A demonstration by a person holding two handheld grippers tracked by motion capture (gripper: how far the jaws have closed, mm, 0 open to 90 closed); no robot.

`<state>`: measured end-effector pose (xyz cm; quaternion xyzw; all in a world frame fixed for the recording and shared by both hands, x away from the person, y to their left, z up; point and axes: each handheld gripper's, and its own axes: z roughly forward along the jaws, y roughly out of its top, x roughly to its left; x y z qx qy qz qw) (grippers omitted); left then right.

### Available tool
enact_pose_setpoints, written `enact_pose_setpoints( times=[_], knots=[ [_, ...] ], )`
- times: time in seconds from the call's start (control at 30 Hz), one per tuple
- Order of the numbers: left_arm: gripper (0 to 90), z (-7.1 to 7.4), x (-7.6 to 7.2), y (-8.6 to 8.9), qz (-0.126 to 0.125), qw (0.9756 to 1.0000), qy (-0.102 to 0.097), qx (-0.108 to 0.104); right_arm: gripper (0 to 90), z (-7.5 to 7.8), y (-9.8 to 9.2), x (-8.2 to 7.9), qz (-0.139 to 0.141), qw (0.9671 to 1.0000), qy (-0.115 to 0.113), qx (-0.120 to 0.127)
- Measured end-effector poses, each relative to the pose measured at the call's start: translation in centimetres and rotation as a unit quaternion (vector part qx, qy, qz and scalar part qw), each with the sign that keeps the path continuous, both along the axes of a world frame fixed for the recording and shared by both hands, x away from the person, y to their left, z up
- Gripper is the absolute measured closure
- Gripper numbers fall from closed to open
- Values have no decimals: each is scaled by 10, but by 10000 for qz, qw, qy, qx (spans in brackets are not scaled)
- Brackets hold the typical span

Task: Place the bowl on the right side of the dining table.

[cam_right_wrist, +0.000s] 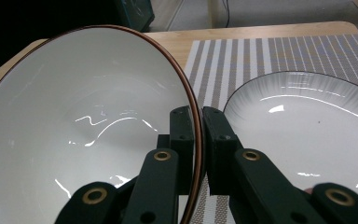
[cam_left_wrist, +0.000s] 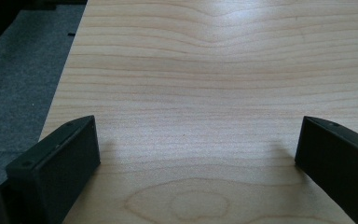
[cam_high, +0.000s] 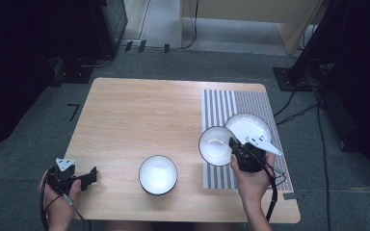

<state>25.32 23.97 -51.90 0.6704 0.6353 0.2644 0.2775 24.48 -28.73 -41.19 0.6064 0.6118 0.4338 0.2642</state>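
From above, your right hand reaches over the striped mat, and the right gripper pinches the rim of the tilted bowl, just beside the white plate. Your left gripper rests near the wooden table corner. A second bowl stands between them.

In the left gripper view, the jaws stand wide apart over bare wood.

In the right gripper view, the jaws are clamped on the bowl's brown rim.

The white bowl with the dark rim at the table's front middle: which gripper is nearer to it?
Left, narrowly. The left gripper rests near the table's front left corner, apart from the white dark-rimmed bowl; the right gripper is clamped on the brown-rimmed white bowl over the striped placemat.
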Motion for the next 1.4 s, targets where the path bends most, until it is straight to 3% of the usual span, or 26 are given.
enact_pose_setpoints(
  times=[0.77, 1.4],
  knots=[
    [0, 0, 0, -2, -45, 10000, -7, -10, 846, 2, -26, 21, -229, 9997, -10, 20],
    [0, 0, 0, -2, -38, 10000, -12, -13, 846, -3, -56, 37, -630, 9980, 21, 8]
  ],
)
